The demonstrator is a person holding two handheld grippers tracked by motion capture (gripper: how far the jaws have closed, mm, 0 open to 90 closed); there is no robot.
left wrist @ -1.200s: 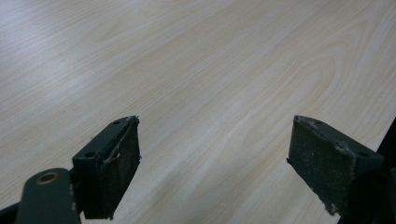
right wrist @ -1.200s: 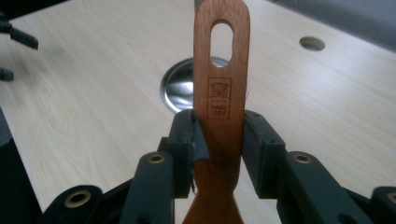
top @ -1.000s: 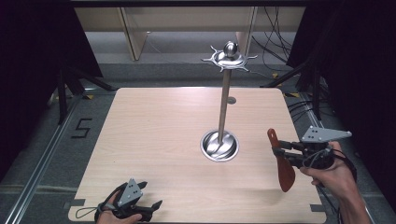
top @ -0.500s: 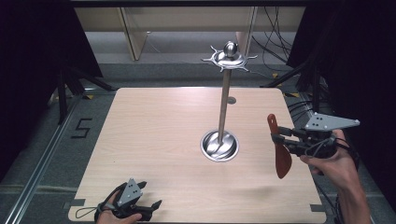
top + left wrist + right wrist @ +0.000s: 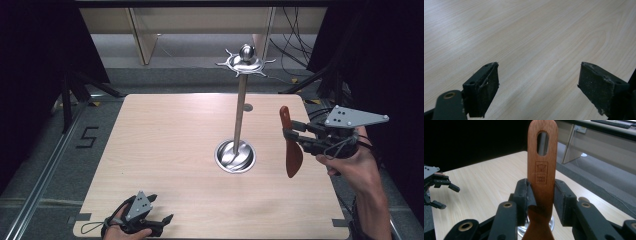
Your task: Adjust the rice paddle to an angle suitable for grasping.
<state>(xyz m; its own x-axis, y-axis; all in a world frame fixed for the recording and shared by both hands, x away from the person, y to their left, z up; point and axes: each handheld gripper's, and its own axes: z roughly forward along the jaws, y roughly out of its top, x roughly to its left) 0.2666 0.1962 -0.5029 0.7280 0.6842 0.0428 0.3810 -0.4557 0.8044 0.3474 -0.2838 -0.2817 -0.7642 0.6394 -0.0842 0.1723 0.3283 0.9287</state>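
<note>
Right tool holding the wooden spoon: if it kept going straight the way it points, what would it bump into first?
Probably the metal stand. The right tool points left toward its pole, and the pole shows through the slot of the wooden spatula. Depth is hard to judge, though.

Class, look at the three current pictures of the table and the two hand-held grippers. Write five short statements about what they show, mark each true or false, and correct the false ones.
1. The right gripper is clamped on a wooden spatula. True.
2. The spatula's handle end with the slot points down at the table. False: the slotted end points up and the wider blade hangs below the jaws.
3. The left gripper holds a spoon. False: its jaws stand apart with nothing between them, as the left gripper view shows.
4. A metal stand with a round base stands upright on the table. True.
5. The spatula already hangs from the stand's top hooks. False: it is held to the right of the stand, apart from it.
</note>
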